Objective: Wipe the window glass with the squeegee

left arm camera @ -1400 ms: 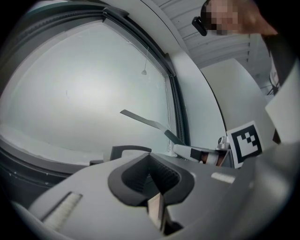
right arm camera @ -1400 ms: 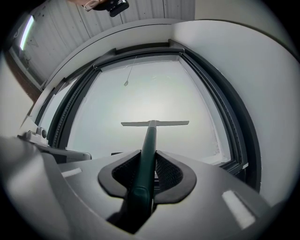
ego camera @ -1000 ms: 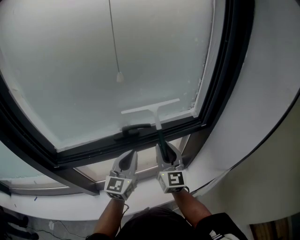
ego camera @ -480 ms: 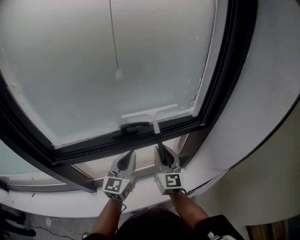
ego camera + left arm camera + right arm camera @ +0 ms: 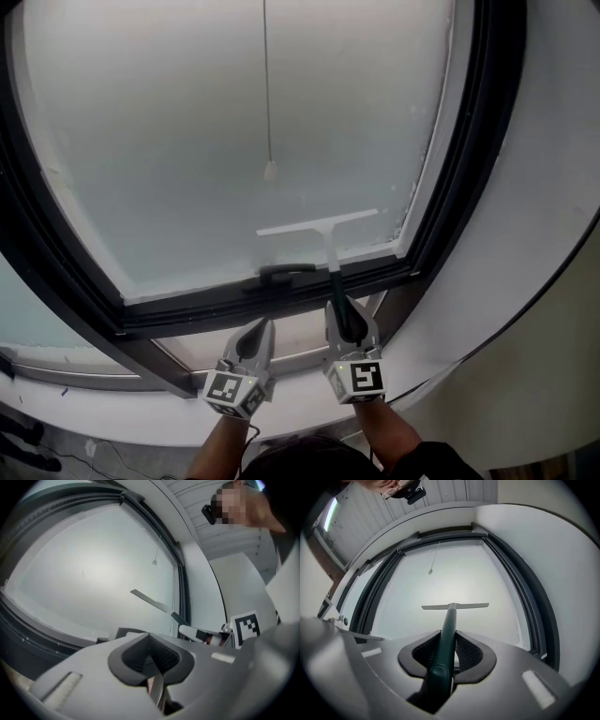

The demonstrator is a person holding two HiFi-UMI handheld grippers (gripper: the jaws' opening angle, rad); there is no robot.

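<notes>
The squeegee (image 5: 319, 223) has a pale blade and a dark green handle. Its blade lies across the lower right of the frosted window glass (image 5: 187, 141), just above the bottom frame. My right gripper (image 5: 343, 316) is shut on the handle below the frame. In the right gripper view the handle (image 5: 449, 630) runs straight out between the jaws to the blade (image 5: 454, 605). My left gripper (image 5: 257, 332) is shut on nothing, close to the left of the right one. The left gripper view shows its pads (image 5: 161, 656) closed together and the blade (image 5: 150, 601) off to the right.
A thin pull cord with a small knob (image 5: 270, 171) hangs in front of the glass above the blade. A black window handle (image 5: 286, 273) sits on the dark bottom frame (image 5: 187, 305). The frame's right post (image 5: 459, 169) meets a white wall. A white sill (image 5: 141, 422) runs below.
The squeegee blade dipped toward the bottom frame, then rose a little up the glass. The head view has shifted. Both grippers keep their hold and spacing.
</notes>
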